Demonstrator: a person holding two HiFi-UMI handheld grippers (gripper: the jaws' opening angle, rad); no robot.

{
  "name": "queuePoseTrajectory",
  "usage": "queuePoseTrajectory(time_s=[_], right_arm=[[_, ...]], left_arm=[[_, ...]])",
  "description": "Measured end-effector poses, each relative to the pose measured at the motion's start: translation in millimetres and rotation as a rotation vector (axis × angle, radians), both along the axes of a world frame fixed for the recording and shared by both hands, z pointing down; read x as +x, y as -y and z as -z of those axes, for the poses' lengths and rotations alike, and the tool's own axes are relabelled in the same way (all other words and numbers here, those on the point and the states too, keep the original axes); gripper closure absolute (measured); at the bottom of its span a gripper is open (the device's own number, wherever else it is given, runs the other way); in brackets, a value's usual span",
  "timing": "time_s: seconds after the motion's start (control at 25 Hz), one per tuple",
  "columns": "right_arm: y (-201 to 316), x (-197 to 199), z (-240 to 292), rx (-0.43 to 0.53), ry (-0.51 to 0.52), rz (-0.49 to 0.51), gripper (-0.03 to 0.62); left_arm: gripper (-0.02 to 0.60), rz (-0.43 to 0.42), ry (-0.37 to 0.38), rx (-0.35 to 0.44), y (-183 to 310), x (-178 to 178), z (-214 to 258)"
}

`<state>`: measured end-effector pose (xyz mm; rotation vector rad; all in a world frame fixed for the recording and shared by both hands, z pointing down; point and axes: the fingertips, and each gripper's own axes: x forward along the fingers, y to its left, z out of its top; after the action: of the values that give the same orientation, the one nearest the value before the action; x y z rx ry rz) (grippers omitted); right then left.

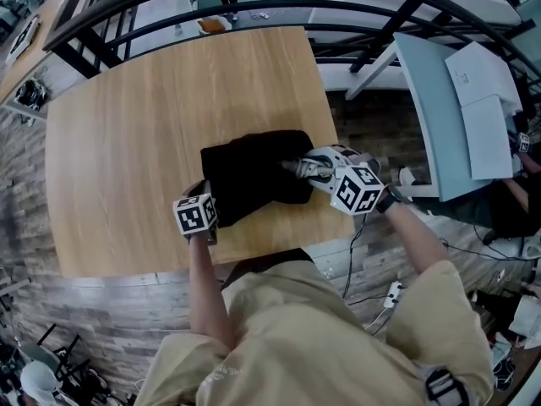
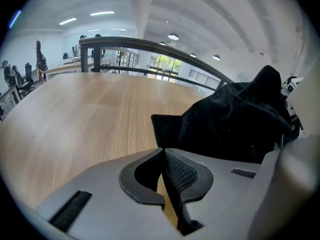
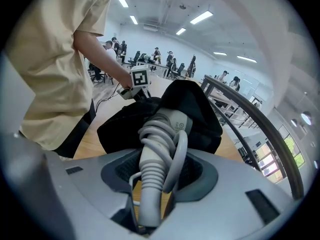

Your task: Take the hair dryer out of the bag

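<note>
A black fabric bag (image 1: 249, 176) lies on the wooden table (image 1: 127, 142) near its front edge. My right gripper (image 1: 297, 167) is shut on the grey-white hair dryer (image 1: 319, 162), which sticks out of the bag's right side. In the right gripper view the dryer's ribbed handle and looped cord (image 3: 160, 139) sit between the jaws of the right gripper (image 3: 160, 166), with the bag (image 3: 195, 104) bunched behind. My left gripper (image 1: 205, 196) is at the bag's near left corner. In the left gripper view the left gripper (image 2: 163, 151) has its jaws together on the corner of the bag (image 2: 235, 129).
A dark metal railing (image 1: 254, 11) curves round the table's far side. A blue-grey desk with papers (image 1: 473, 100) stands to the right. A power strip and cables (image 1: 393, 294) lie on the floor. The person's torso is close behind the table's near edge.
</note>
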<state>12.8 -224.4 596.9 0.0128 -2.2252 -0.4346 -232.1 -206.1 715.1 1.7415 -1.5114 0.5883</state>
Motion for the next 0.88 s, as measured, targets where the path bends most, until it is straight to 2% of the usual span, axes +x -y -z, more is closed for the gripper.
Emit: queuePoseTrajectory(time_s=[0.28,0.4,0.56,0.68,0.88], right_arm=[[-1,-19,13,-0.023,0.063,0.013,0.418],[-4,-22,11,0.013,0.022,0.055,0.418],[-7,-17,0,0.03,-0.046,0.084,0.418],[-5,0,-7,0.005,-0.066,0.063,0.418],[6,23,-1,-0.049,-0.023,-0.031,0.418]], left_arm=[[0.557,0.011,0.055,-0.004,-6,-24,7],[0.557,0.007,0.074,-0.007,-10,-29,6],[0.56,0.042,0.174,-0.025,-17,-55,3],[0.56,0.087,0.167,-0.037,-25,-82,2],[0.56,0.134,0.198,-0.063,-35,-125,-1]])
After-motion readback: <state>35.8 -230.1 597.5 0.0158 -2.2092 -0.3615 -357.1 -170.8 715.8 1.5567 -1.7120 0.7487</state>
